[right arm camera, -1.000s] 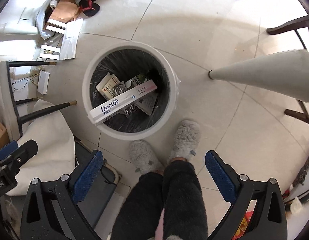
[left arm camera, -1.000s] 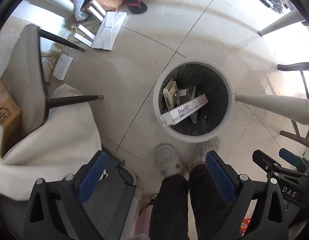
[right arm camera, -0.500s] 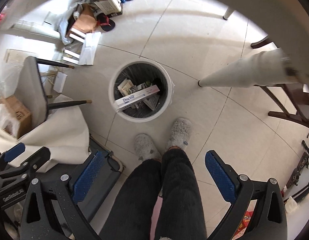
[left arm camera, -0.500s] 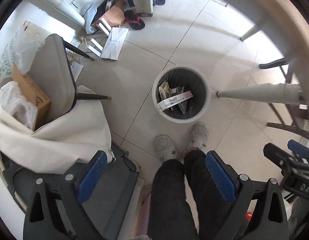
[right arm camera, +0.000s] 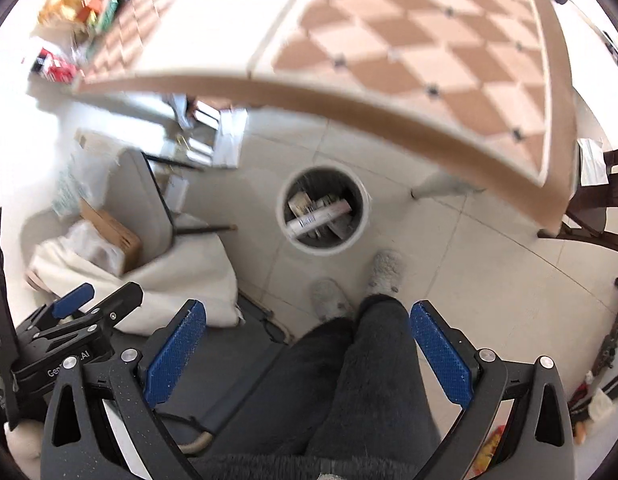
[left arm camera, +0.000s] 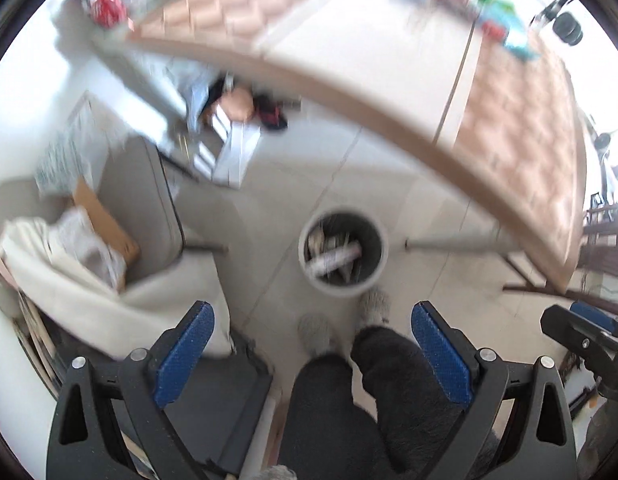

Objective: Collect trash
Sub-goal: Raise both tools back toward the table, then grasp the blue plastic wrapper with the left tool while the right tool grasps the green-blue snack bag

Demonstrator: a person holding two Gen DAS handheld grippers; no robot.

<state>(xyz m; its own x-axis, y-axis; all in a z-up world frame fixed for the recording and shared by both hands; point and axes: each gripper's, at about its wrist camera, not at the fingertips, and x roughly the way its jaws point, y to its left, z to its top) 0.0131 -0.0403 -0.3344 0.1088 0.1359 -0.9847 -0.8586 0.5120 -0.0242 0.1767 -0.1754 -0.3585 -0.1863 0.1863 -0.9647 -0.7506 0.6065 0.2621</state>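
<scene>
A white round trash bin (left arm camera: pixel 382 254) stands on the tiled floor far below, with boxes in it and a long white box (left arm camera: pixel 334 258) lying across the top. It also shows in the right wrist view (right arm camera: pixel 364 222), with the long white box (right arm camera: pixel 317 217) inside. My left gripper (left arm camera: pixel 312 332) is open and empty, high above the floor. My right gripper (right arm camera: pixel 307 330) is open and empty too. The left gripper shows in the right wrist view (right arm camera: pixel 85 314) at the lower left. A checkered table (right arm camera: pixel 409 52) holds small items at its far end (left arm camera: pixel 497 20).
The table's edge (left arm camera: pixel 389 100) curves across above the bin, with a table leg (left arm camera: pixel 453 245) next to it. A grey chair (left arm camera: pixel 149 204) with a cardboard box (left arm camera: pixel 109 228) and white cloth (left arm camera: pixel 109 304) stands left. The person's legs and slippers (left arm camera: pixel 373 306) are beside the bin. Papers lie on the floor (left arm camera: pixel 237 152).
Both grippers have risen well above the bin, which looks much smaller now. The tabletop has come into view. Both stay open and empty.
</scene>
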